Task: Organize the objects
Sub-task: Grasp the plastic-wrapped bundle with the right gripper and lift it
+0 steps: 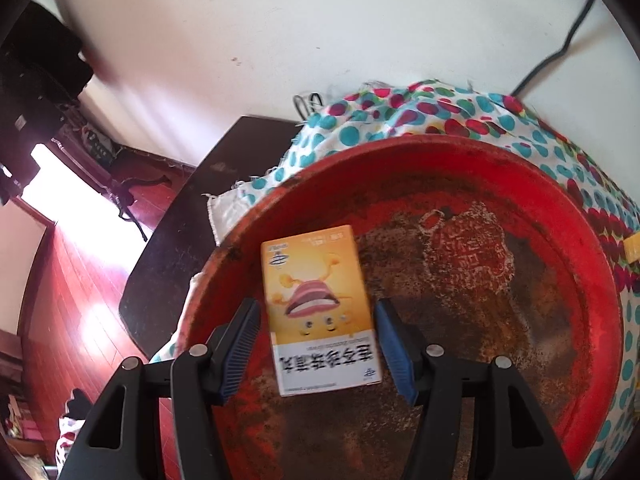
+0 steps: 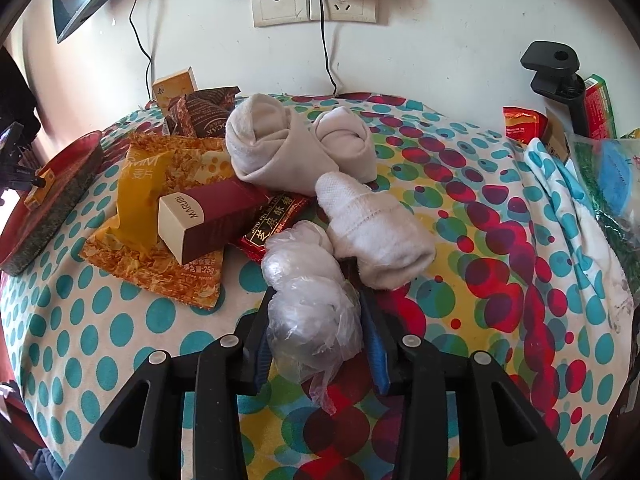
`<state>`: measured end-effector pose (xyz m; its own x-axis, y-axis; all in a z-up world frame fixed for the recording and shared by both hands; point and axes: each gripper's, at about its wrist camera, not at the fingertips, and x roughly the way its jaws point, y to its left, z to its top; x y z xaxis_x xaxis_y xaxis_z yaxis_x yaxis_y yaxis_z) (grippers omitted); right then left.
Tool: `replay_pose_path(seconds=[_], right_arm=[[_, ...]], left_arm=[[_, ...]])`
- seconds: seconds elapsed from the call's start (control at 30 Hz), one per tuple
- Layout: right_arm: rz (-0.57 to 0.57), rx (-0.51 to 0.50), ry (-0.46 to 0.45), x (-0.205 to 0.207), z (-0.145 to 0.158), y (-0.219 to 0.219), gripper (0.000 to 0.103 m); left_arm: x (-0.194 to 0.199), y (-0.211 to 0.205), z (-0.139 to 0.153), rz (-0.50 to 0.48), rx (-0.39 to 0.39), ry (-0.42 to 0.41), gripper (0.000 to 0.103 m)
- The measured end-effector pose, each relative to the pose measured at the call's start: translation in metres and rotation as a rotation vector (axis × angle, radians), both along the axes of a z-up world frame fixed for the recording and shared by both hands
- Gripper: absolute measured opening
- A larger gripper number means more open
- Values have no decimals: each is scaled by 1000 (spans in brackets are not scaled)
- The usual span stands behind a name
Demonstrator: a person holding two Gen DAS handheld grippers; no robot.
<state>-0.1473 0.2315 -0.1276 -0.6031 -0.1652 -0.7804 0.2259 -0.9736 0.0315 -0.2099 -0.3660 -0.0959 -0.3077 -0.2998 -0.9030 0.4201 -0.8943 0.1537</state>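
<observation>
In the left wrist view a yellow carton point(image 1: 320, 308) with a cartoon mouth lies flat in a worn red round tray point(image 1: 440, 148). My left gripper point(image 1: 316, 304) is open around the carton, with a gap at each blue pad. In the right wrist view my right gripper point(image 2: 316, 294) is shut on a crumpled clear plastic bag point(image 2: 308, 300) that rests on the dotted cloth point(image 2: 480, 260). Beyond it lie rolled white socks point(image 2: 300, 144), another white sock point(image 2: 376, 232), a maroon box point(image 2: 212, 216), a yellow snack packet point(image 2: 140, 200) and a red packet point(image 2: 276, 220). The tray point(image 2: 52, 208) stands at the far left.
Wall sockets point(image 2: 316, 4) with cables hang behind the table. A black clamp point(image 2: 556, 68) and several packets point(image 2: 520, 124) crowd the right edge. A brown packet point(image 2: 204, 112) and a yellow box point(image 2: 176, 88) sit at the back left. A dark table point(image 1: 192, 220) stands beside the cloth.
</observation>
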Motion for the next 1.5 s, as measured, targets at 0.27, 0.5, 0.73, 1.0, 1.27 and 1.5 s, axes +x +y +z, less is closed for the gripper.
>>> replay_pose_path(seconds=[0.27, 0.5, 0.73, 1.0, 1.27, 1.5], right_arm=[[12, -11, -5, -1, 0, 0, 39], [18, -24, -7, -1, 0, 1, 40], [3, 32, -13, 6, -2, -4, 56], [-16, 13, -57, 14, 5, -2, 35], [-64, -1, -46, 12, 11, -10, 11], [-57, 8, -39, 16, 15, -15, 72]], left_arm=[[37, 35, 37, -22, -65, 98, 61], [96, 107, 54, -89, 79, 250, 61], [125, 150, 47, -128, 159, 315, 61], [138, 151, 31, -109, 177, 339, 61], [143, 138, 27, -60, 174, 341, 61], [143, 135, 26, -60, 180, 338, 61]])
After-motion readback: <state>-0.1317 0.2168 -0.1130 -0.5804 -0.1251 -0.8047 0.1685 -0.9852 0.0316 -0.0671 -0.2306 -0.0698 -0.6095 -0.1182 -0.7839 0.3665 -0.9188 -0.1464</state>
